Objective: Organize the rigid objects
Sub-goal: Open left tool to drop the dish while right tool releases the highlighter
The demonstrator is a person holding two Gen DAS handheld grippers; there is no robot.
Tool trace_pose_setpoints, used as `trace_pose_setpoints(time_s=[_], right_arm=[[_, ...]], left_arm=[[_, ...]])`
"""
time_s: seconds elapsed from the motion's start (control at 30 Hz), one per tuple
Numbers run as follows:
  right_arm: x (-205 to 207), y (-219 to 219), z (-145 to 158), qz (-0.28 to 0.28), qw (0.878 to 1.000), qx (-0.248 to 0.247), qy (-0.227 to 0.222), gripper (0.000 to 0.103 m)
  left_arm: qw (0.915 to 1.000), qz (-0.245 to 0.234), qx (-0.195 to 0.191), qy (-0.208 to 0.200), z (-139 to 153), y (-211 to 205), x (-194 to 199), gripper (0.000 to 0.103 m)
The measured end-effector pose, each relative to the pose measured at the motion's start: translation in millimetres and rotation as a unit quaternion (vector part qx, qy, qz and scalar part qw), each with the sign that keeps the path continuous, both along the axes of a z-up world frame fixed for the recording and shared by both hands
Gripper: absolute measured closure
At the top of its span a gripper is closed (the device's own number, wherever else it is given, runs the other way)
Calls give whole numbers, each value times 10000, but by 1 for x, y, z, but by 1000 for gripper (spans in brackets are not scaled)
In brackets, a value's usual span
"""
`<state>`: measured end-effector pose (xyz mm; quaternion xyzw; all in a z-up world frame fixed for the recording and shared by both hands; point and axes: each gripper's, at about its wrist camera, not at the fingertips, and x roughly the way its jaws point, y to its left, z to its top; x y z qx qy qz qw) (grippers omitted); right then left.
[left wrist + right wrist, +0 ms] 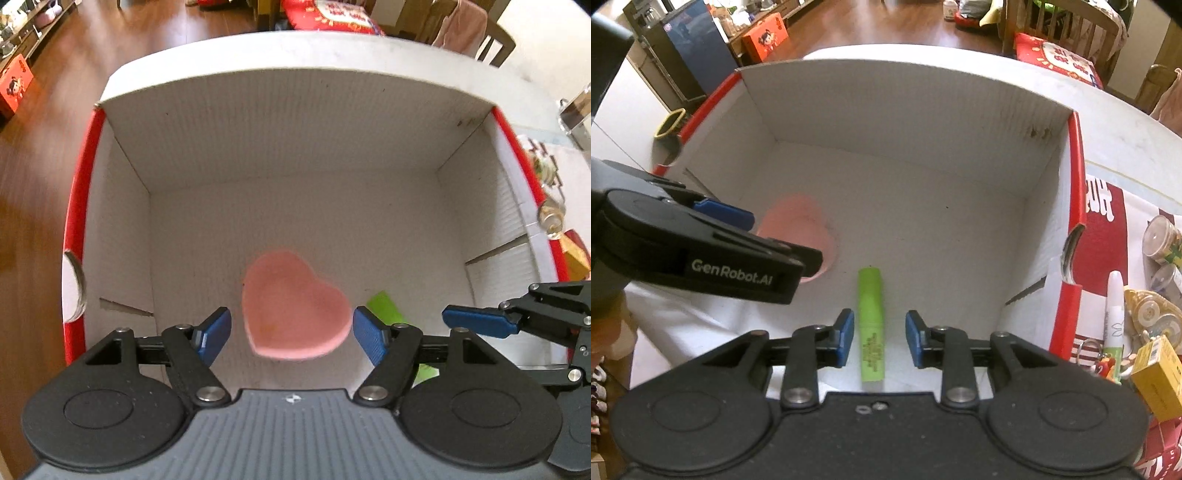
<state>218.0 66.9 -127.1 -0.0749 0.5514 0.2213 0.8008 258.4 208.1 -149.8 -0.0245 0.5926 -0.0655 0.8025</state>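
Left hand-held gripper (291,334): jaws apart, pointing steeply down into the box (295,122). The pink heart-shaped dish (293,312) sits between the pads with a clear gap on both sides; nothing is gripped. The dish looks blurred, so whether it has reached the box floor cannot be told.

Right hand-held gripper (880,338): jaws slightly apart, 1 pad on each side of the green highlighter (871,328), neither pressing on it. The highlighter lies on the box floor, cap end toward 12 o'clock, with the dish at about 10 o'clock from it.

Judgement: this is the release step for both items. To do it well, both hands should lift straight up and out, jaws kept apart so no pad drags either item.

Outside the box, at 3 o'clock on the table (1126,140): a white marker (1112,314), a yellow carton (1156,376), small jars (1161,240), apparently awaiting sorting.
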Motion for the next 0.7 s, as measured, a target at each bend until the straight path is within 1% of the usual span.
trace_pose_setpoints(time_s=[0.13, 0.23, 0.33, 0.4, 0.5, 0.6, 0.67, 0.7], right_arm=[[-7, -11, 12, 64, 9998, 160, -84, 71], [-11, -20, 21, 104, 9995, 278, -127, 71], [-17, -26, 31, 143, 9990, 340, -245, 71], [-22, -32, 35, 147, 9986, 396, -331, 71], [-30, -39, 44, 131, 9976, 493, -477, 70], [-38, -47, 53, 133, 9963, 606, -598, 63], [-43, -50, 55, 164, 9954, 638, -696, 48], [-47, -52, 57, 191, 9950, 654, -735, 45]], left_arm=[[9996, -26, -53, -275, 13, 0, -11, 31], [9986, -13, -2, -523, 23, -1, -27, 31], [9968, -61, 90, -787, 38, -2, -37, 31], [9957, -54, 145, -917, 55, -5, -42, 31], [9935, 5, 165, -1126, 70, -5, -54, 31], [9911, -4, 208, -1312, 78, -7, -62, 31], [9899, 11, 253, -1393, 84, -9, -69, 31], [9894, 11, 261, -1429, 87, -10, -72, 31]])
